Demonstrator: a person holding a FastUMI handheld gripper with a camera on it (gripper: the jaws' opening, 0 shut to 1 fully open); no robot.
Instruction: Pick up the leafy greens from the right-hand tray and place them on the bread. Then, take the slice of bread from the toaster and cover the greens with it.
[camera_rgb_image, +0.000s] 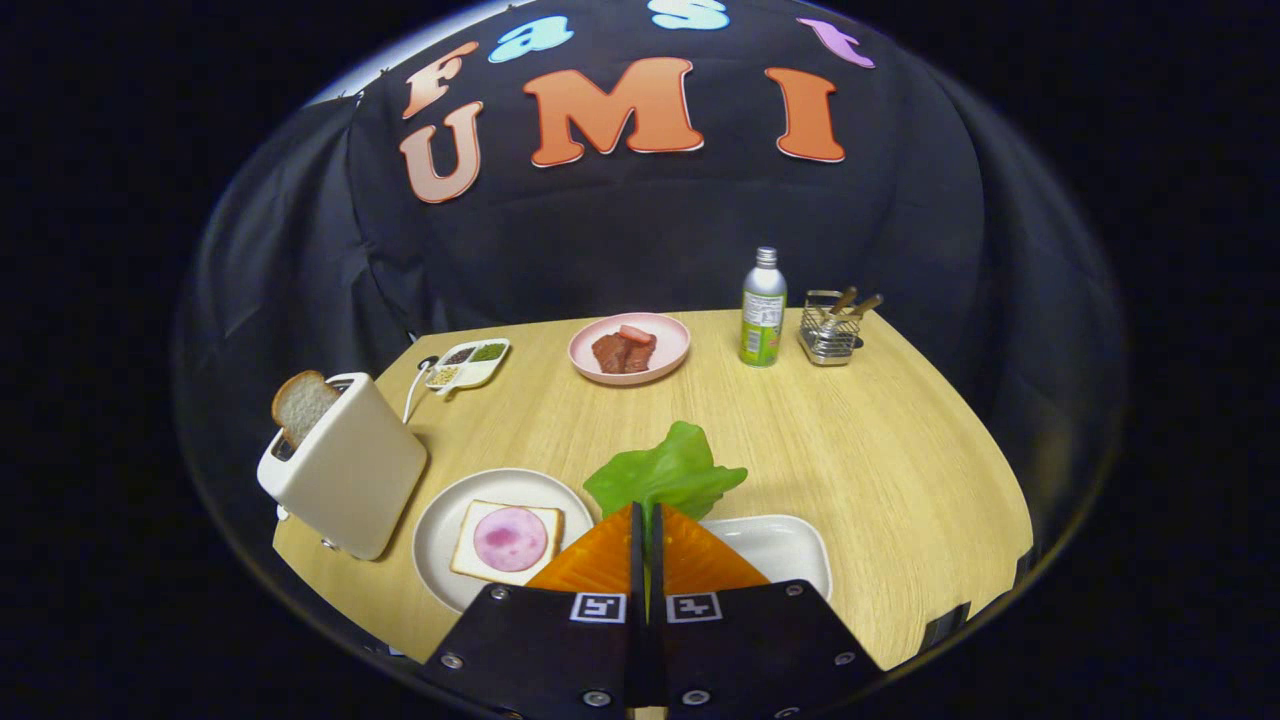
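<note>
While the hand-held gripper hangs above the near edge of the worktop, its two fingers are pressed almost together with only a thin slit between them, and the stem end of the lettuce leaf is pinched in that slit — the leaf fans out just ahead of the fingertips, lifted clear of the white rectangular tray that lies just under and to the right of the fingers. To the left of the fingers sits a round white plate carrying a slice of bread topped with a round pink slice of ham. Just left of that plate stands a cream toaster, tilted in this fisheye view, with a second bread slice sticking up out of its slot. Beyond the leaf, well apart from it, a pink plate holds pieces of red meat. Left of the pink plate lies a small divided condiment dish — its compartments hold dark, green and pale contents. To the right stand a green-labelled bottle and, just beside it, a wire utensil caddy with wooden handles poking out.
</note>
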